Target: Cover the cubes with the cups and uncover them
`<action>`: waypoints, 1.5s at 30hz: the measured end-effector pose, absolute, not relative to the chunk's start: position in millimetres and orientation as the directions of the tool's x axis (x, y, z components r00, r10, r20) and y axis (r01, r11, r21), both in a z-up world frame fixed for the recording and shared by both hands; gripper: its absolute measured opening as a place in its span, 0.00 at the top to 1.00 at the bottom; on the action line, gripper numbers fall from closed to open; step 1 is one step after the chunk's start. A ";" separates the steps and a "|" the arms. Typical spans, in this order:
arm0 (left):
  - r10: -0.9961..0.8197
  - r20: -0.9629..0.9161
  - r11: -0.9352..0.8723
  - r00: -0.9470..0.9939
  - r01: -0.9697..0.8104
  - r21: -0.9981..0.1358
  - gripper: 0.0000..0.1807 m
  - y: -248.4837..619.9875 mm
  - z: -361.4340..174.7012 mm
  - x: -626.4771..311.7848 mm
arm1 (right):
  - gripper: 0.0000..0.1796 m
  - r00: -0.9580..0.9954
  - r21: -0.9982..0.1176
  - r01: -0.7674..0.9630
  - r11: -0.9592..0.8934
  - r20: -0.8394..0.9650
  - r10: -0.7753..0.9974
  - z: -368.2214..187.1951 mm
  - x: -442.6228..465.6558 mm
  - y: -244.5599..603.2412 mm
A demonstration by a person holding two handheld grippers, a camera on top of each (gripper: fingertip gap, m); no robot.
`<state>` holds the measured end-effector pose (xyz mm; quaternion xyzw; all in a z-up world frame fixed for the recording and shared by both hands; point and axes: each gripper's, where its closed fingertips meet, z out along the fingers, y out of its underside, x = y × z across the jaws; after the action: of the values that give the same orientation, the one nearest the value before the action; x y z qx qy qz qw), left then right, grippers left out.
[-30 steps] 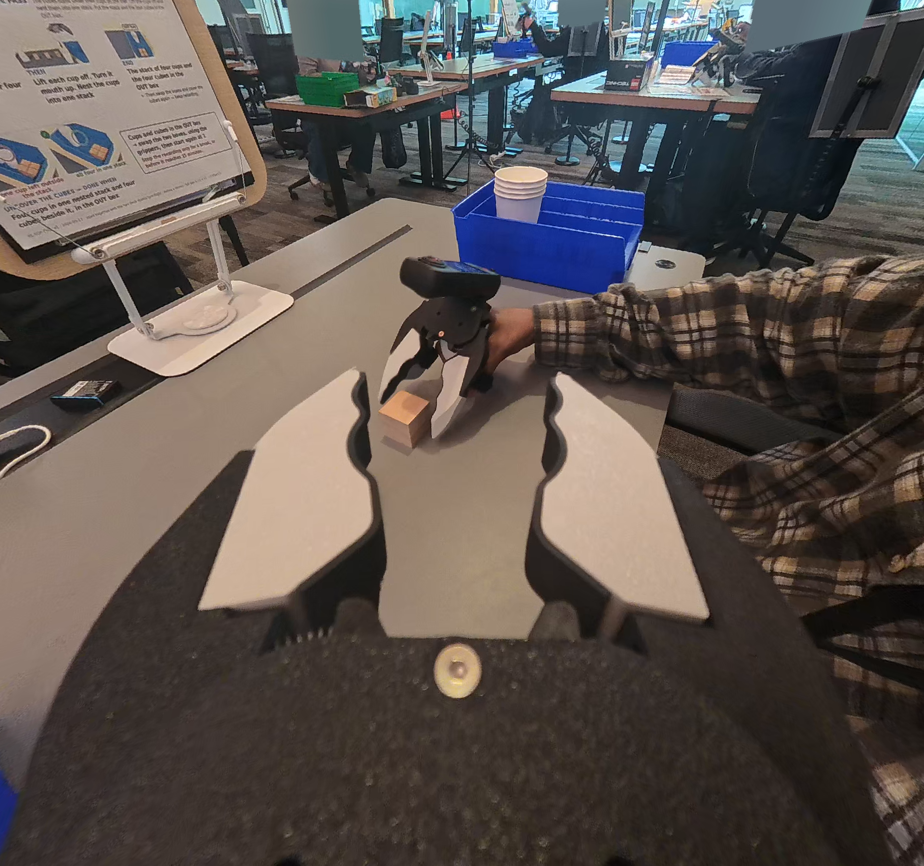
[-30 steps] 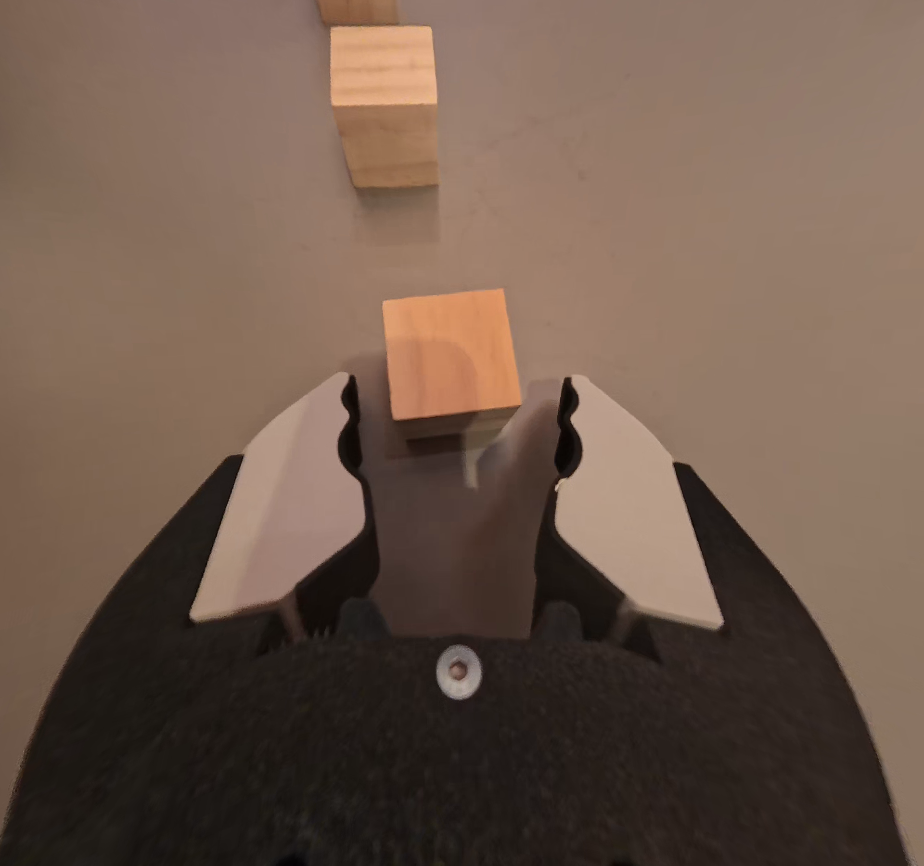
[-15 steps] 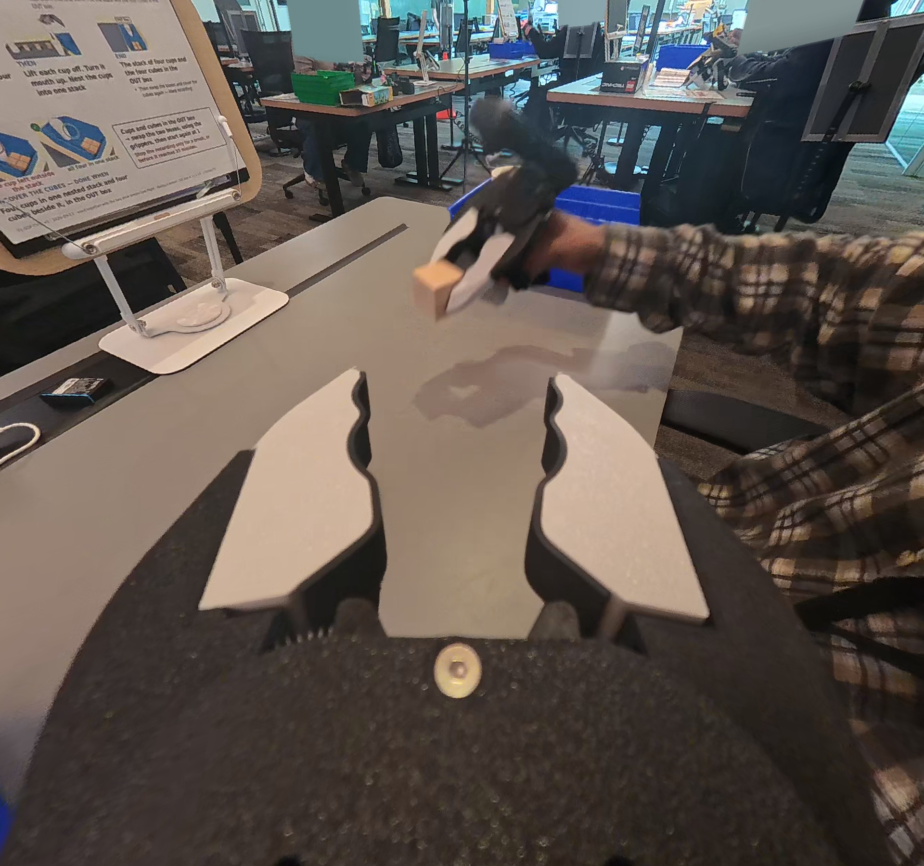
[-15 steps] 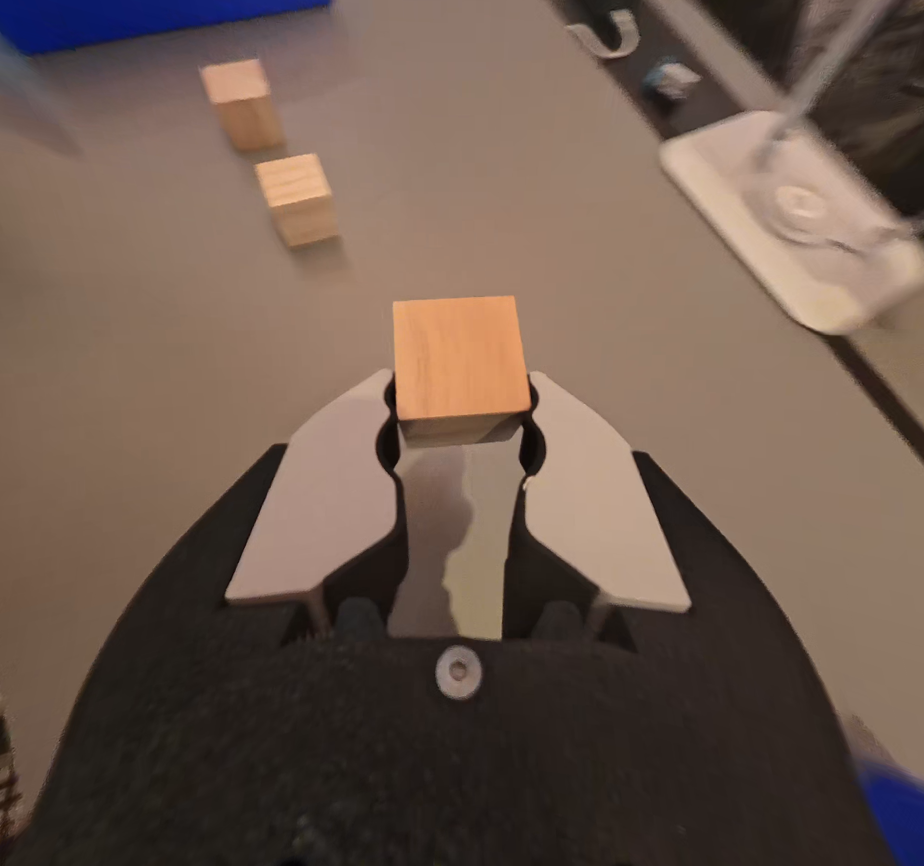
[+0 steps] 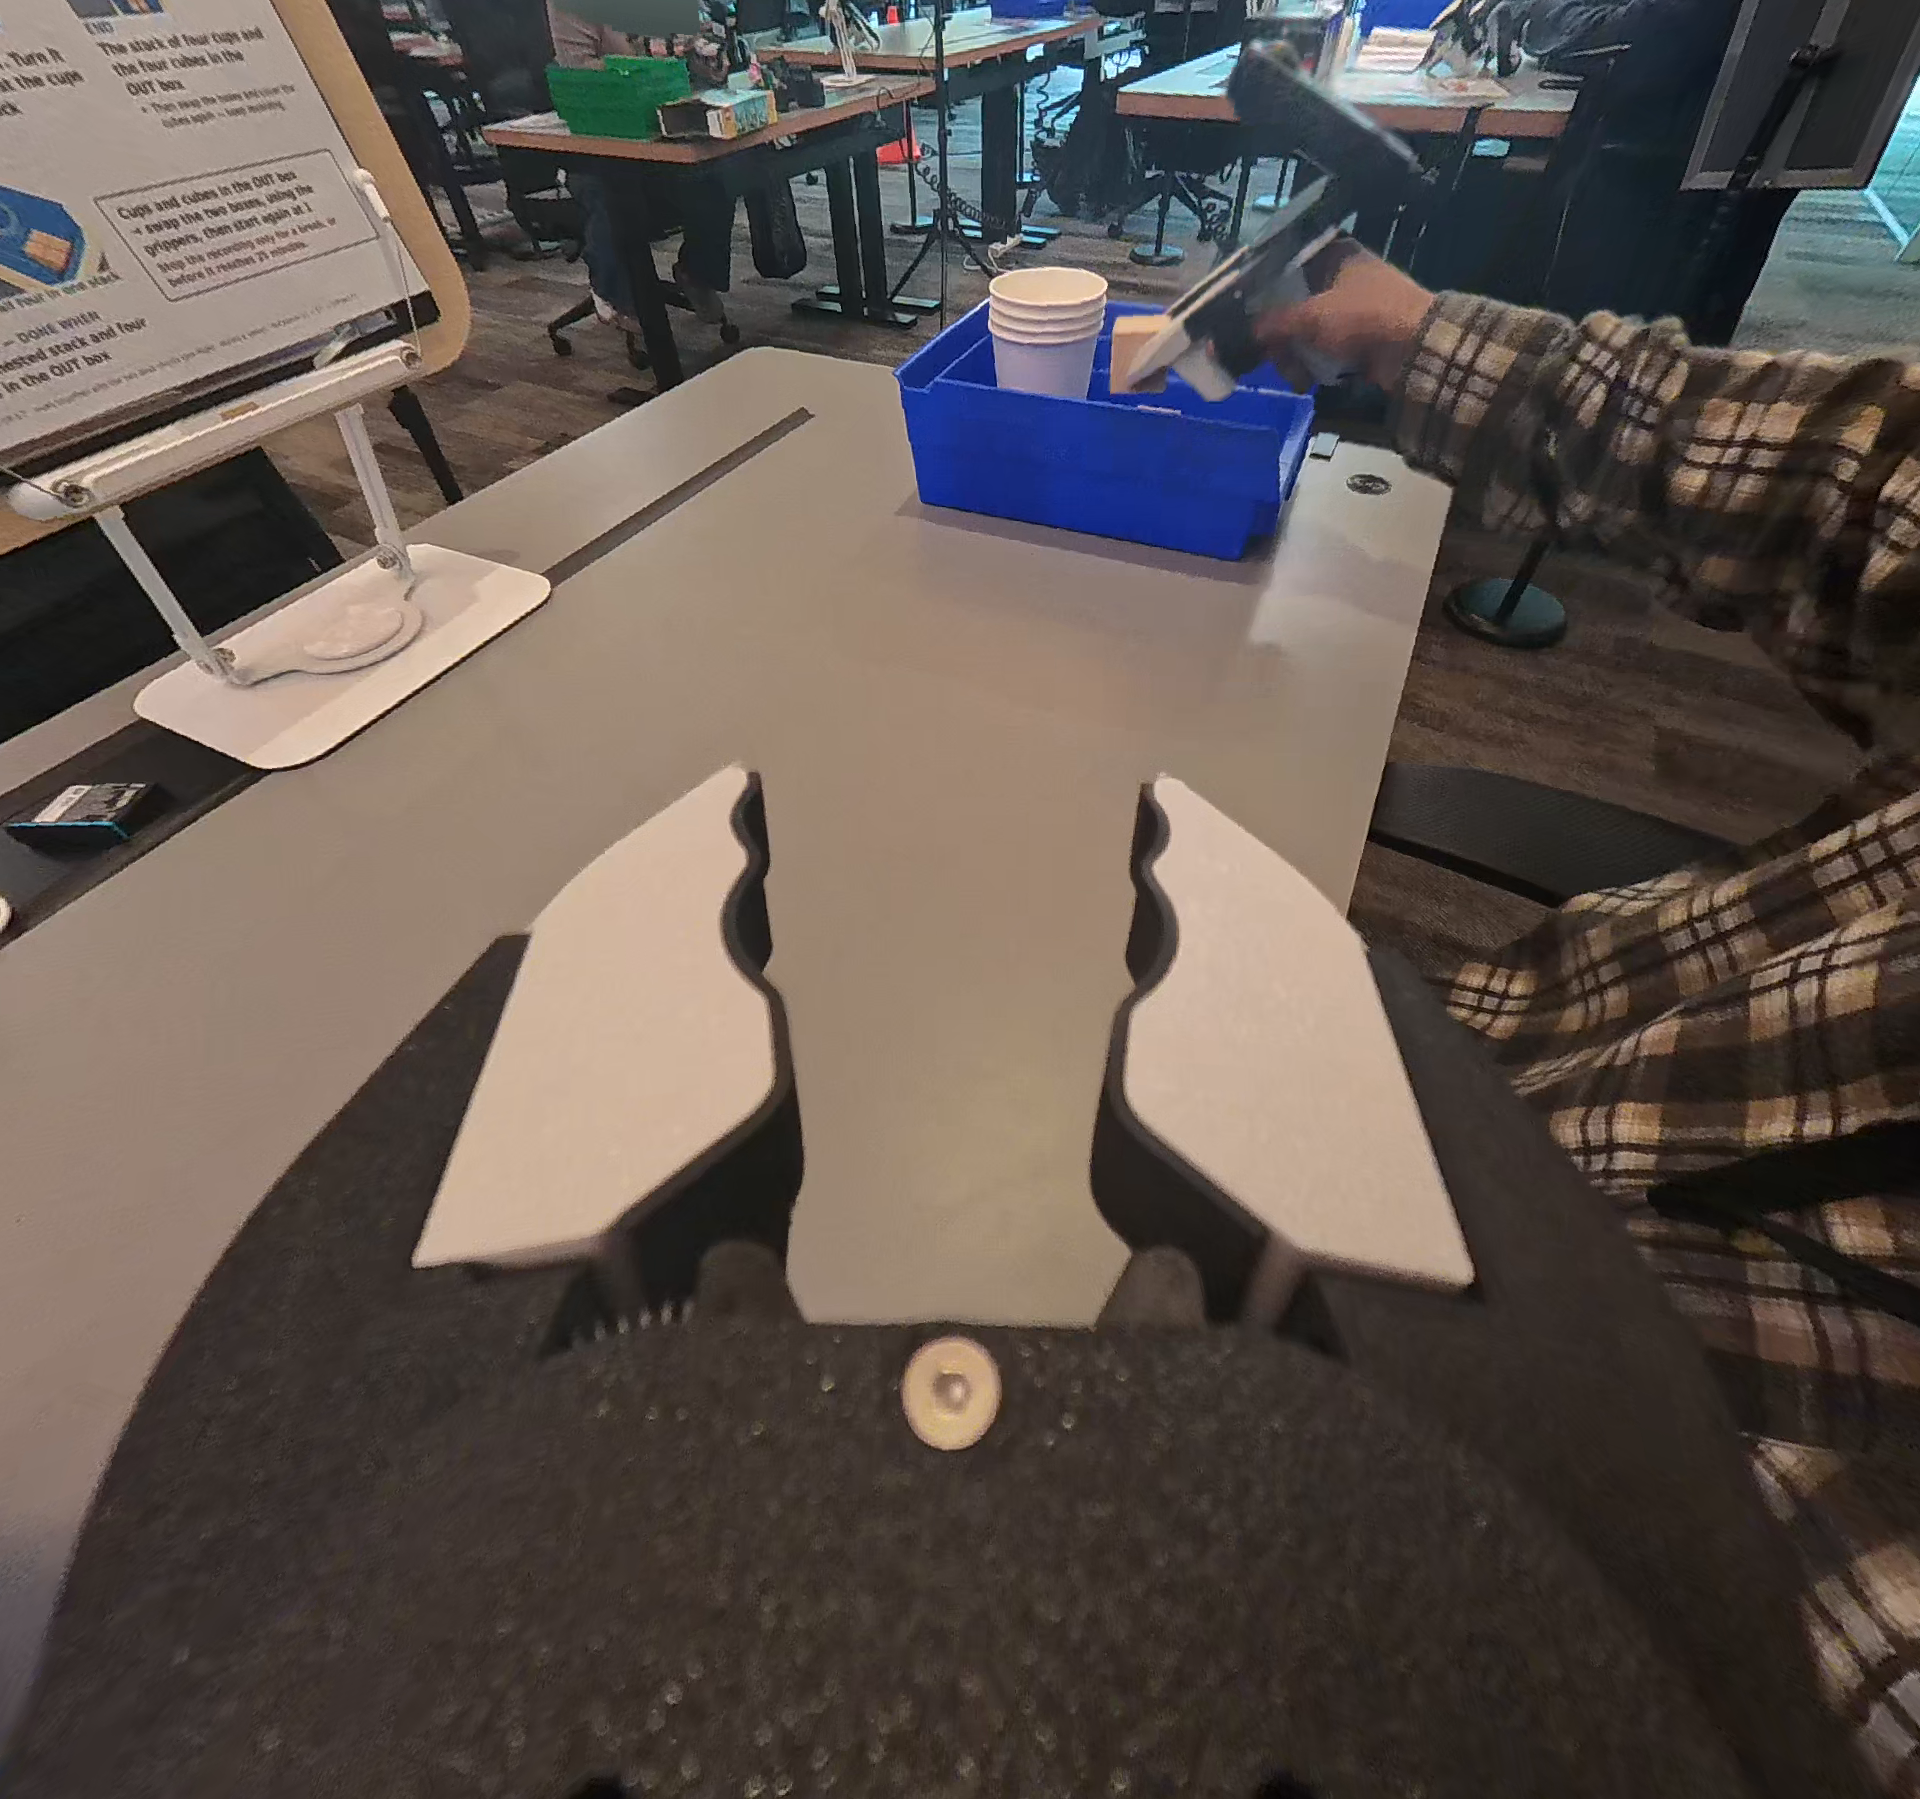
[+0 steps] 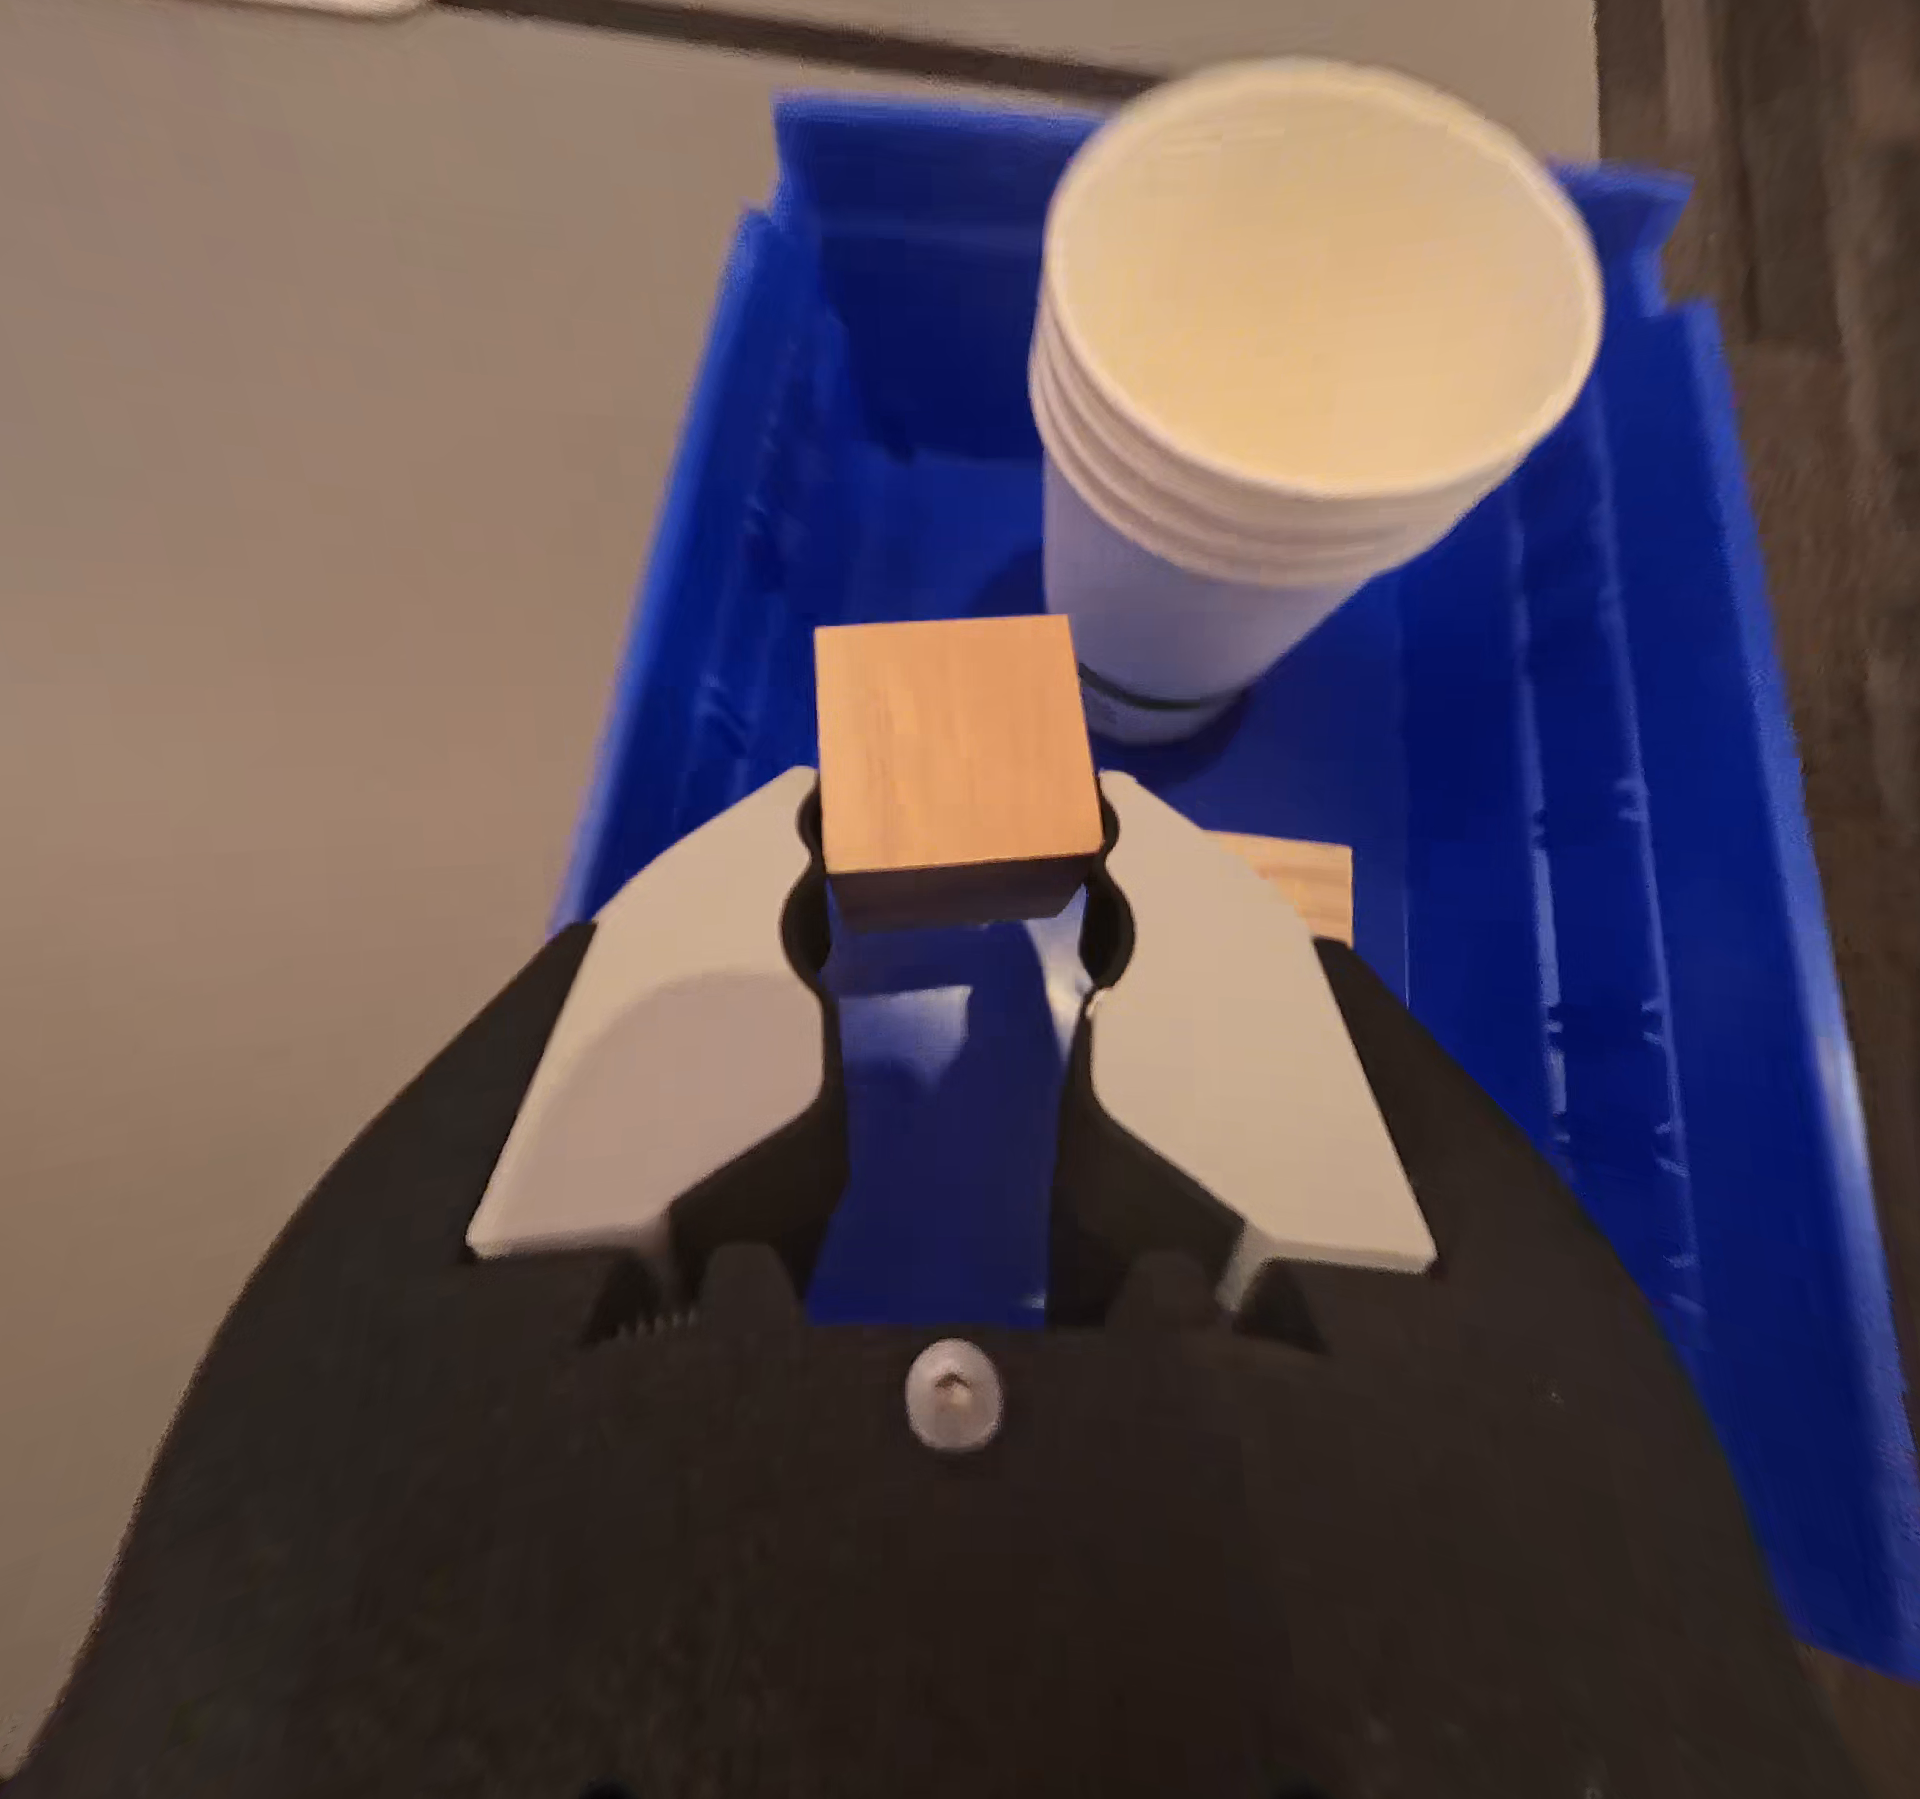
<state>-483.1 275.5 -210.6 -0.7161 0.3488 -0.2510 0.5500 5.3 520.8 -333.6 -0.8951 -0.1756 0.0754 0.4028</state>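
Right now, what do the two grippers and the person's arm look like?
Both grippers match: the left gripper and right gripper have pale grey flat fingers with wavy black inner edges, on a textured black body with a silver screw. No cables show. The arm wears a brown, black and cream plaid sleeve.

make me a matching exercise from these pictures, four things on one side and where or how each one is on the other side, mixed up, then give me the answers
Things:
1. wooden cube
2. stack of paper cups
3. left tongs
4. document stand

States:
A. open, holding nothing, above the grey table
B. standing upright inside the blue bin
C. on the table's far left, holding a printed sheet
D. clamped in the right tongs above the bin

Pairs: 1-D, 2-B, 3-A, 4-C
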 end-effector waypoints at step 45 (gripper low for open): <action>-0.774 -0.029 -0.165 0.633 -0.246 -0.955 0.63 279.1 -217.5 -481.9 | 0.56 0.866 -0.467 0.485 -0.740 0.138 0.481 -325.4 31.5 510.7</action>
<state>-481.9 279.1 -217.5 -0.7232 0.3525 -0.2438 0.5415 31.5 510.7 -325.4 -0.9326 -0.2588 -0.0042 0.2514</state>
